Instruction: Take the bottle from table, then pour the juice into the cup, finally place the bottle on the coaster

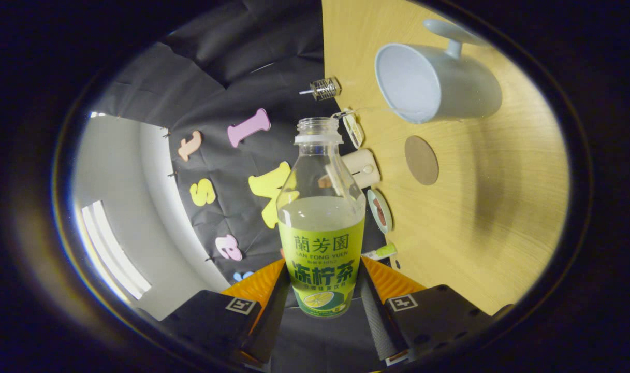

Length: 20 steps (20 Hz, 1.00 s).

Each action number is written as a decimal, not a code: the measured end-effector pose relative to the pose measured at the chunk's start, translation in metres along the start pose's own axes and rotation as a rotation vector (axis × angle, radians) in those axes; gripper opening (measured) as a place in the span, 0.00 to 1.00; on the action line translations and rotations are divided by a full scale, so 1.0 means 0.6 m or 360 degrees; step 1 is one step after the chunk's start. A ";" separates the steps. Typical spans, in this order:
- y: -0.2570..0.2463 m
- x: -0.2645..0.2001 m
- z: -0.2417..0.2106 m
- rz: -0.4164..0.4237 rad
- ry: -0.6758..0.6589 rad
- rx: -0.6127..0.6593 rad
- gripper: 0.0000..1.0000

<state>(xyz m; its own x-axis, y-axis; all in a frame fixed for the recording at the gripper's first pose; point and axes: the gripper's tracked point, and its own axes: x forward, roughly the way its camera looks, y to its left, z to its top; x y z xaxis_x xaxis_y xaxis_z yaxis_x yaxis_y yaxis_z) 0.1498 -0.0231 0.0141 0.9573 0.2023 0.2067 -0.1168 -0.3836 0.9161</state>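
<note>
The gripper (pixel 322 290) pinches the bottle (pixel 321 228) low on its labelled body, one finger on each side. Uncapped and roughly half full, it looks light, thin-walled and slick; squeeze gently. Beyond the bottle's mouth sit the cup (pixel 434 83) and, nearer, the coaster (pixel 421 160).

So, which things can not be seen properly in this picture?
- Bottle: its base, in the gripper view, is hidden between the fingers of the gripper, which press on both sides.
- Cup: the inside bottom is too pale to tell whether any juice is there.
- Small things along the table edge behind the bottle: too small and partly covered by the bottle to name.
- Coaster: its surface detail is too small.
</note>
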 end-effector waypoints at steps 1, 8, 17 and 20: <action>0.000 -0.001 0.001 -0.0001 -0.0004 0.0006 0.77; 0.013 0.000 0.003 0.0032 -0.0014 0.0055 0.77; 0.027 0.000 0.003 0.0063 -0.0031 0.0125 0.77; 0.030 0.002 0.003 0.0071 -0.0032 0.0150 0.77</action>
<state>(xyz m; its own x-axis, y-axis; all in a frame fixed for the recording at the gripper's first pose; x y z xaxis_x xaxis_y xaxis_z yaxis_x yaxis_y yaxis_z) 0.1495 -0.0311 0.0304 0.9569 0.1651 0.2390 -0.1352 -0.4751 0.8695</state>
